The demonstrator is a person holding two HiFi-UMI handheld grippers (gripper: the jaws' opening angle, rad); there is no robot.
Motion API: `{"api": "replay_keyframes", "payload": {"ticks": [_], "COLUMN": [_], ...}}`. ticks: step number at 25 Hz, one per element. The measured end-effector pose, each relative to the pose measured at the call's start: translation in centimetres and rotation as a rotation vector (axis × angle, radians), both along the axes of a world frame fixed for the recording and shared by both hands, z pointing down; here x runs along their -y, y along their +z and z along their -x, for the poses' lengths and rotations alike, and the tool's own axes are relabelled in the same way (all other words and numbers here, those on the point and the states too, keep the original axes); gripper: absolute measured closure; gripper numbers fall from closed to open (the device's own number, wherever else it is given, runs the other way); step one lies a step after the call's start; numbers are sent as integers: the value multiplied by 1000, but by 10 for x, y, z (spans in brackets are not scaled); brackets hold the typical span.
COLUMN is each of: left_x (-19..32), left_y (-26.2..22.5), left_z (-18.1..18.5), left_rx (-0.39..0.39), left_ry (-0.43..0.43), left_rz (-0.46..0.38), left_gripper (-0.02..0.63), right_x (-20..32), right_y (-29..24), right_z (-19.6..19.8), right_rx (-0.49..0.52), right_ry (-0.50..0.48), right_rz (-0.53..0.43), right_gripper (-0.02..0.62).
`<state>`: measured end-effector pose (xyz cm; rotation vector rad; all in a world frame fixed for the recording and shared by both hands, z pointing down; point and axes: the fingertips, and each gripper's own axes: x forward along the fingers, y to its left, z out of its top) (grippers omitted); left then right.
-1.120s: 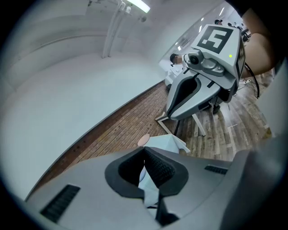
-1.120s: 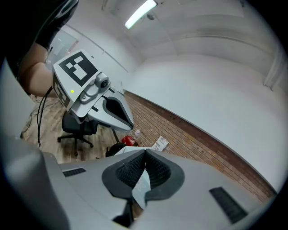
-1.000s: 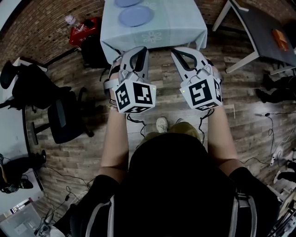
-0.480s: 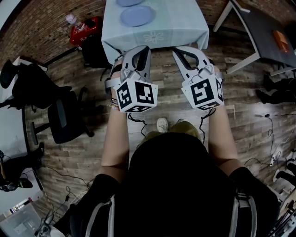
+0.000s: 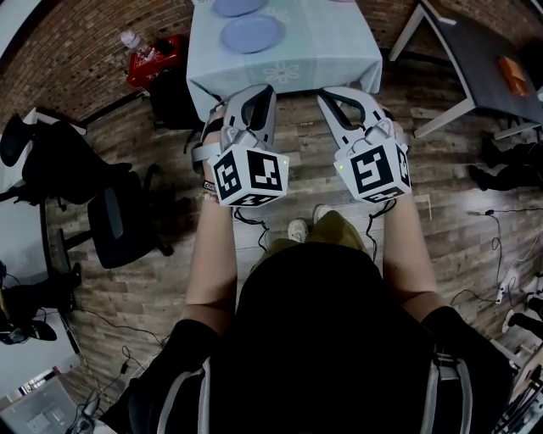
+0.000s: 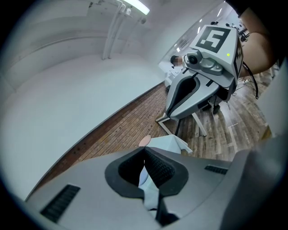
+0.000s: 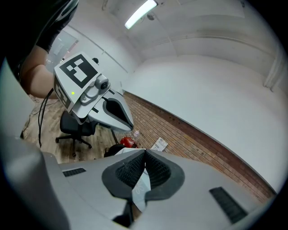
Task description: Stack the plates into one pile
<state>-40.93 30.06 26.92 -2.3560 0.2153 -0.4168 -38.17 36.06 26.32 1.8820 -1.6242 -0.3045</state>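
**Both grippers shut and empty; plates lie unstacked on the table**

The left gripper (image 6: 144,149) has its ribbed pads pressed together at the tips, with nothing between them. The right gripper (image 7: 144,153) is in the same condition: jaws together, nothing gripped. The person holds the two side by side, apart from one another, above the wooden floor (image 5: 458,169). Both point toward the near edge of the table (image 5: 339,47), which is covered by a pale blue cloth.

Two blue plates are on that cloth, toward its left side. The nearer plate (image 5: 250,32) lies flat and fully in view. The farther plate (image 5: 236,5) lies just beyond it and is cut off by the top of the head view. They lie separately, not stacked. Neither gripper touches a plate.

Surroundings:
- A black office chair (image 5: 119,225) stands left of the person.
- A red container (image 5: 154,56) with a bottle (image 5: 129,37) sits left of the table.
- A grey table (image 5: 479,51) stands to the right.
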Motion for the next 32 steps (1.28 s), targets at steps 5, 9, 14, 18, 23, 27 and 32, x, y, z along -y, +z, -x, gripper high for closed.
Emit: {"api": "replay_keyframes", "payload": {"ticks": [5,9,14,18,23,27,32], "left_x": [9,16,26,39,60,87,132], "left_y": [-7,-13,-20,-19,-7,5,6], "left_z": [-8,-20,-41,-73,-131,-197,-290], "left_rx": [-14,-30,-45,-51,-35,-24,-10], "left_ry": [-3,-1,9,12,19,11,-12], "left_rz": [-8,-19,-33,-40,-43,-43,-31], "left_gripper": [583,583,583,583,583,583,583], "right_x": [9,15,26,41,64,94,142], "right_y": [-6,-11,-18,-14,-3,9,6], "right_z": [-7,-19,-42,-72,-130,-196,-288], "right_rx": [-14,-31,-46,-50,-43,-43,-41], "right_ry": [-5,-2,3,1,3,-12,-50], "right_rz": [-6,-15,-30,-31,-34,-33,-20], "right_gripper": [560,560,560,560,560,560,560]}}
